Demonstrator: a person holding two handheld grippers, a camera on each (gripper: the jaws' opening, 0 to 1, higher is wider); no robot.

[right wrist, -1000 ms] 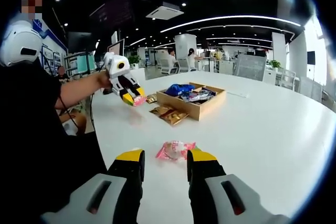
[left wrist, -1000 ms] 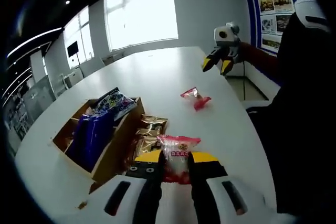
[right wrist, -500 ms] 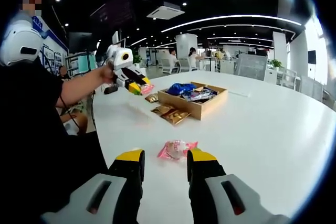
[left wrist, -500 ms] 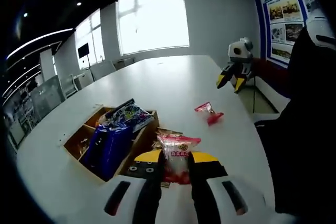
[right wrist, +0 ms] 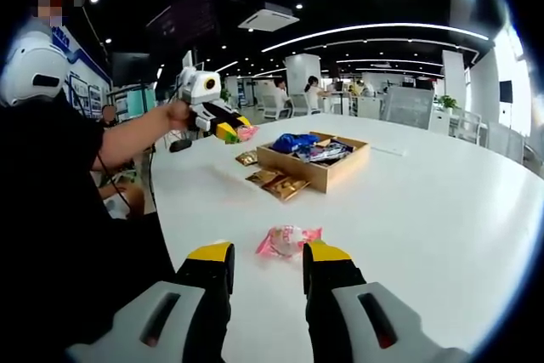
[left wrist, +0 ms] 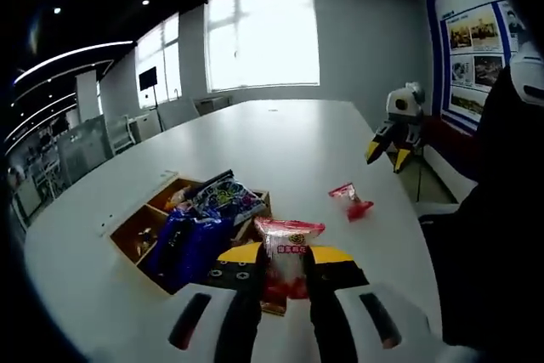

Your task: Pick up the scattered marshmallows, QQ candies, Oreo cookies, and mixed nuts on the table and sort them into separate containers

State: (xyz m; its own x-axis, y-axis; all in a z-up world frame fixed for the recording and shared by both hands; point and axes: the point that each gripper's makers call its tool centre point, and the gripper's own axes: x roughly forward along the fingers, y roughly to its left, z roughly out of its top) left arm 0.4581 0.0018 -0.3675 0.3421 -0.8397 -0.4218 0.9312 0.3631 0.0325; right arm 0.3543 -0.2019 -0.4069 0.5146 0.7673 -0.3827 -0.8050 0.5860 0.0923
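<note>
Snack packets lay around the wooden tray (left wrist: 143,225) on the white table (left wrist: 289,138): blue packs (left wrist: 189,240) filled it, gold packets (right wrist: 276,183) rested just beside it, and a pink candy packet (right wrist: 287,241) sat well apart, beyond the spread-jawed right gripper (right wrist: 264,261). Above the tray's near edge, the left gripper (left wrist: 286,263) pinched a red-and-clear packet (left wrist: 287,254), possibly marshmallows.

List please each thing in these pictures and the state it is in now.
left gripper: shut on the pink packet, held in the air.
right gripper: open, holding nothing.
pink candy: lying loose on the white table.
wooden box: open, partly filled with packets.
gold packets: lying beside the box.
</note>
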